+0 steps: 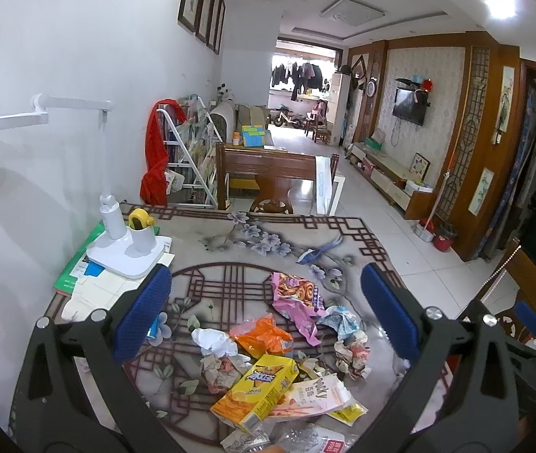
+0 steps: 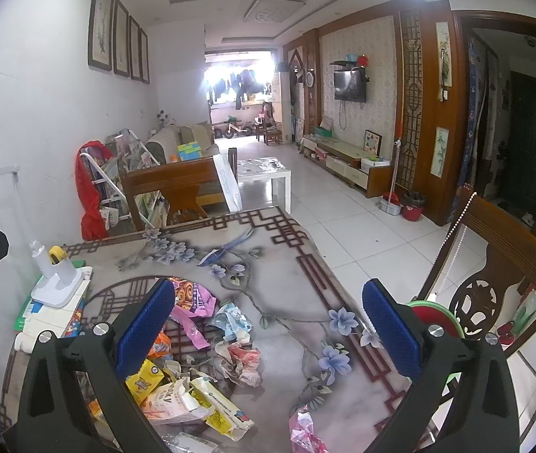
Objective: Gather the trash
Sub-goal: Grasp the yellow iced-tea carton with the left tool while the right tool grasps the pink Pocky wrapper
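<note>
Both grippers hover over the table [image 1: 343, 234] with jaws spread wide and nothing between them. The trash lies in a loose heap at the near middle of the table: a yellow box [image 1: 256, 389] on top at the front, a white pack [image 1: 313, 396] touching its right side, an orange wrapper [image 1: 262, 336] and a white paper ball [image 1: 213, 341] just behind, a pink wrapper [image 1: 294, 298] farther back, and crumpled paper [image 1: 351, 355] to the right.

The left gripper [image 1: 264, 313] is centred over the heap, so it looks best placed for the first pick. The box is the stiffest piece and sits uppermost; closing across its narrow sides should hold it without crushing. Foil wrappers will probably slip and spring, so pinch a bunched fold rather than a flat edge.

The right gripper [image 2: 268, 328] sits toward the heap's right edge, above crumpled paper [image 2: 241, 362]. A separate pink scrap [image 2: 304, 428] lies near the front edge on its side, well apart from the heap, and suits that hand.

The lamp [image 1: 124, 241] stands at the table's left, clear of the heap
</note>
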